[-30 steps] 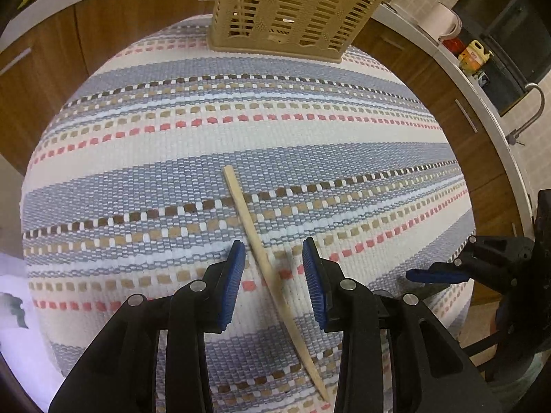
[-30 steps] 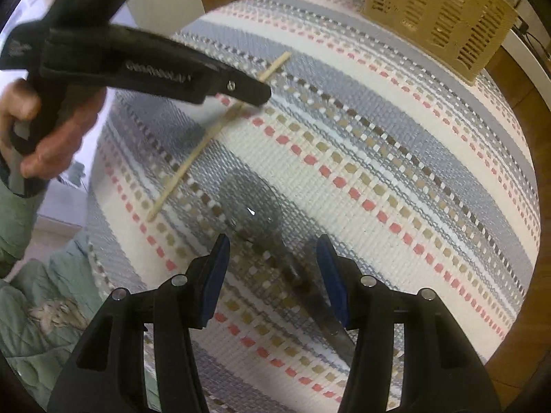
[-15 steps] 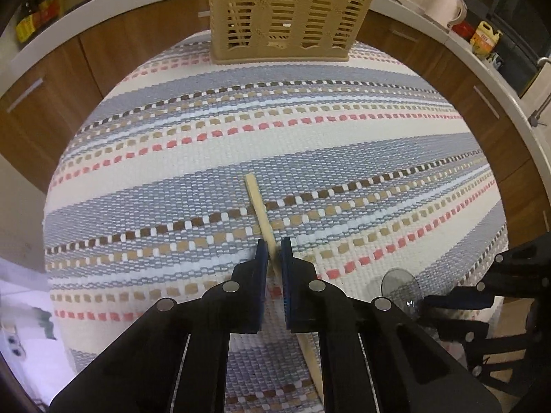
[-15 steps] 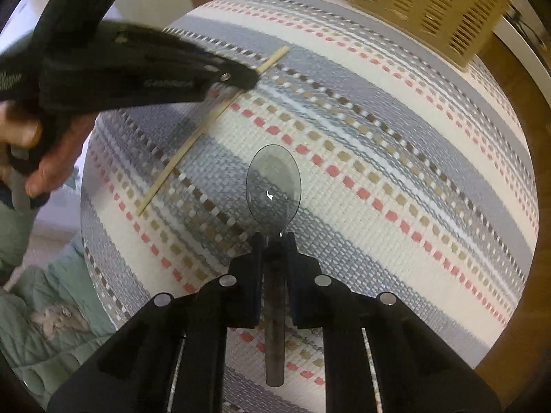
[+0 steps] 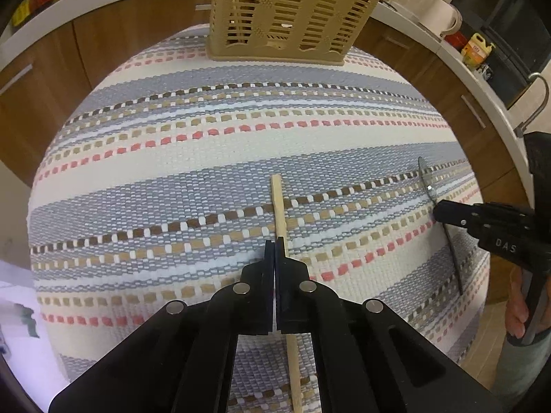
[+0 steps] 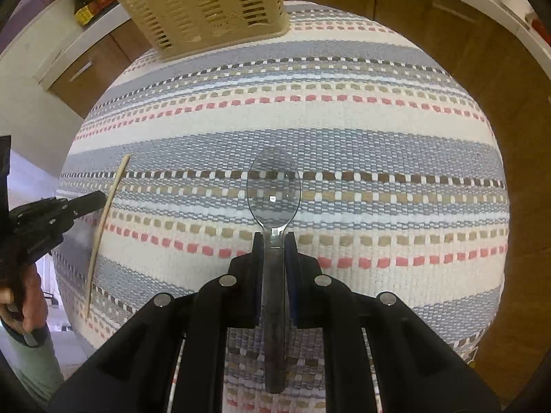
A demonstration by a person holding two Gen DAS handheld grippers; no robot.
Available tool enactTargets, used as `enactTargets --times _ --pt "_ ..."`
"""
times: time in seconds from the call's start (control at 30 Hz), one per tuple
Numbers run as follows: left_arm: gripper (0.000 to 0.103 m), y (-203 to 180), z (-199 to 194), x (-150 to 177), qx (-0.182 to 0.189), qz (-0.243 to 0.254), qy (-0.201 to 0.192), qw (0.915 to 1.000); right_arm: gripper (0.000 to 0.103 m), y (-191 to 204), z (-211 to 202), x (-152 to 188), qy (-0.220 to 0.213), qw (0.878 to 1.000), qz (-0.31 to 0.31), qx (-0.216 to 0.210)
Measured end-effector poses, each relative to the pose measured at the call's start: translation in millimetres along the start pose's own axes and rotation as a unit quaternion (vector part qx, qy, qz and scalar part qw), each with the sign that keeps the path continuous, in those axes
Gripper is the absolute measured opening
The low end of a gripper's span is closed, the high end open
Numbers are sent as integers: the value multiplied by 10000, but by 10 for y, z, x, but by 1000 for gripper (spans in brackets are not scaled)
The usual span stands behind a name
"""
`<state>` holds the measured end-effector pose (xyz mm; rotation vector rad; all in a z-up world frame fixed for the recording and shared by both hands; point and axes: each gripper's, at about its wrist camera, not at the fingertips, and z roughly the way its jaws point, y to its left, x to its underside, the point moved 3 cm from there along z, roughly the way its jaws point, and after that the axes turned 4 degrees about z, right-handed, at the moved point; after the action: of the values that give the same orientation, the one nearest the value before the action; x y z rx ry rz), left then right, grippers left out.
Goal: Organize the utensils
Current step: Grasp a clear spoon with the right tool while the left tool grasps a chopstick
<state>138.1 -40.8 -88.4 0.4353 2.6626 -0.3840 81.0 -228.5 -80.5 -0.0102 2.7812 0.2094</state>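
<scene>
My left gripper point(image 5: 275, 244) is shut on a thin wooden stick point(image 5: 279, 206), held lengthwise above the striped cloth point(image 5: 172, 172). My right gripper point(image 6: 273, 241) is shut on the handle of a clear plastic spoon point(image 6: 273, 189), bowl pointing forward. The tan slotted utensil basket point(image 5: 292, 10) stands at the table's far edge, ahead of both grippers; it also shows in the right wrist view point(image 6: 203, 3). The right gripper with the spoon point(image 5: 427, 182) shows at right in the left wrist view; the left gripper point(image 6: 100, 199) with the stick point(image 6: 103, 220) shows at left in the right wrist view.
The round table is covered by the striped woven cloth point(image 6: 378, 137). Wooden cabinets and a white counter point(image 5: 482, 79) curve behind, with a mug point(image 5: 440, 17), bottles and a tap. Bottles point(image 6: 89, 3) stand at the far left.
Both grippers closed, the left on the stick and the right on the spoon, and lifted them off the cloth. Both now point toward the basket.
</scene>
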Motion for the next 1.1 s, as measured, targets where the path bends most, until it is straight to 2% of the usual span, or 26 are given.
enactTargets --times 0.07,0.13,0.17,0.2,0.27,0.33,0.47,0.57,0.63,0.8,0.87,0.93,1.0,1.1 --pt "0 6 17 -14 -46 0 41 10000 11 38 14 -11 15 10000 -57 71" --pt "0 9 16 -23 -36 -1 91 10000 16 107 47 -14 57 9998 -146 95" --pt "2 7 13 -24 -24 15 114 9999 23 138 71 -29 95 9998 -161 44" --pt "7 -9 6 -26 -5 53 140 9999 36 153 62 -21 126 9998 -148 -27" --pt "19 -41 5 -39 12 167 210 9996 54 156 -11 -43 -18 9999 -166 15" --pt "23 -69 19 -63 -94 292 261 9992 54 174 -102 -60 -135 9995 -262 102" --pt "23 -135 61 -156 -244 483 389 9978 54 225 -148 -146 -66 9999 -81 -70" --pt "23 -167 103 -207 -21 507 469 9976 54 199 -54 -242 -126 9994 -173 283" --pt "23 -171 137 -232 62 503 565 9971 54 225 20 -287 -65 9992 -206 335" --pt "24 -263 207 -328 -109 725 680 9950 53 293 186 -311 5 9976 -388 581" --pt "28 -321 230 -354 -210 859 765 9931 52 334 206 -308 -10 9964 -445 726" --pt "28 -361 264 -377 -331 966 806 9915 48 355 206 -309 -5 9964 -444 729" --pt "21 -409 300 -398 -500 1041 809 9900 29 371 185 -325 1 9962 -436 751" --pt "7 -424 328 -435 -703 1084 799 9884 30 361 195 -350 29 9967 -430 686"
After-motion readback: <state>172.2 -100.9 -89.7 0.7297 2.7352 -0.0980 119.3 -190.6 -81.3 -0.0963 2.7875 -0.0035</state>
